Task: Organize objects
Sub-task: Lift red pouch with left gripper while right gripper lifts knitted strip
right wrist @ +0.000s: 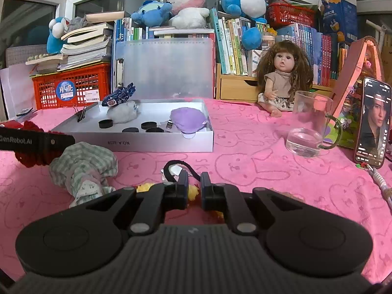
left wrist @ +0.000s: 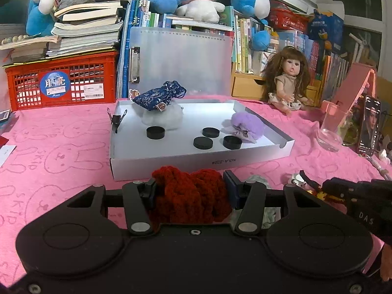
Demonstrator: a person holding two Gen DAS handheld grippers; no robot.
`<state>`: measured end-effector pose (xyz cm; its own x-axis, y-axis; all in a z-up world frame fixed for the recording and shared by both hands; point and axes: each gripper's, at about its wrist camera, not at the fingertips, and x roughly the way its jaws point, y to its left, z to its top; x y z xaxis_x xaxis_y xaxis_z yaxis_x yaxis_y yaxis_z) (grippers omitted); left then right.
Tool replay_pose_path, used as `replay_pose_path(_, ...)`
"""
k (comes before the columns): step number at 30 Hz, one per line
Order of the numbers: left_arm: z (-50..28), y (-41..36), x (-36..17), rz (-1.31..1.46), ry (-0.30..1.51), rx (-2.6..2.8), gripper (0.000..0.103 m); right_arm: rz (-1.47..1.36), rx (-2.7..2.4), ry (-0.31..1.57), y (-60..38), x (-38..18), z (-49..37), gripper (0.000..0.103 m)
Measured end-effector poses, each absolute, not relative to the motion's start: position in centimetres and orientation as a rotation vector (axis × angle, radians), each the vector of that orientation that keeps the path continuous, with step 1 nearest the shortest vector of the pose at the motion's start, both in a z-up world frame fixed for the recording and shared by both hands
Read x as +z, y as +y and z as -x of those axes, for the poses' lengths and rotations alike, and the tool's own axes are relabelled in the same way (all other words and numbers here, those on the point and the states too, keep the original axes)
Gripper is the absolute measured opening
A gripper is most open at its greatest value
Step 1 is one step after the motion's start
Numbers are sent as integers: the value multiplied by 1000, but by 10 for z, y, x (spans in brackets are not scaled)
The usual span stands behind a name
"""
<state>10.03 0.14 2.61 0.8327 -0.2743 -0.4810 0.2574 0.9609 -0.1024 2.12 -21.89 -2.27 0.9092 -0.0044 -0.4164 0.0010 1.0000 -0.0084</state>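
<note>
Just in front of the white tray (left wrist: 201, 164), on its near side, the left claw (left wrist: 189, 188) is clamped partway closed on a dark red crocheted bundle (left wrist: 193, 198), both pads pressing into the yarn. The tray lies straight ahead of that claw along its pointing line, its long axis running across the view, so the left hand is the better placed to carry something over the near wall. To the right of the tray's near corner, the right claw (right wrist: 194, 186) is closed down to a narrow slit over a small yellow and red fluffy item (right wrist: 191, 193) with a black elastic loop (right wrist: 178, 166); it seems pinched there, though whether the pads truly have it I cannot tell. A green checked cloth (right wrist: 83, 169) lies loose between the two claws. Inside the tray sit four black round lids (left wrist: 155, 132), a blue patterned pouch (left wrist: 161, 95) on a pale fluffy item, a purple fluffy item (left wrist: 246, 125) and a binder clip (left wrist: 117, 120) on the left wall. Beneath the tray, the tabletop wears a pink bunny-print cloth (right wrist: 257, 166). Behind the tray stand a red crate (left wrist: 61, 80), books, plush toys and a doll (left wrist: 289, 78); right of the tray are a glass mug (right wrist: 311, 127) and a phone (right wrist: 373, 122).
</note>
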Motion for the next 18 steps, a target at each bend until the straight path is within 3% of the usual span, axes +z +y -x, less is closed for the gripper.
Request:
replay_pose_path(4,-101,3,27,37,515,-275,49,13,-1,442,-218,-27,-22,14)
replay_pose_path(5,-101,3,26,37,515,-274,49,17,-1,443,-217,-27,-22,24)
replay_pose_path(9,-102,4,25,45,522,-273,49,39,-4,452,-215,-29,-24,48)
replay_pose_path(13,-103,5,22,45,529,-273,49,75,2,474,-211,-36,-30,56)
replay_pose_path(15,-103,5,22,50,531,-272,49,107,10,484,-208,-38,-34,65)
replay_pose_path(18,-103,5,22,56,529,-271,49,133,26,498,-204,-39,-39,68)
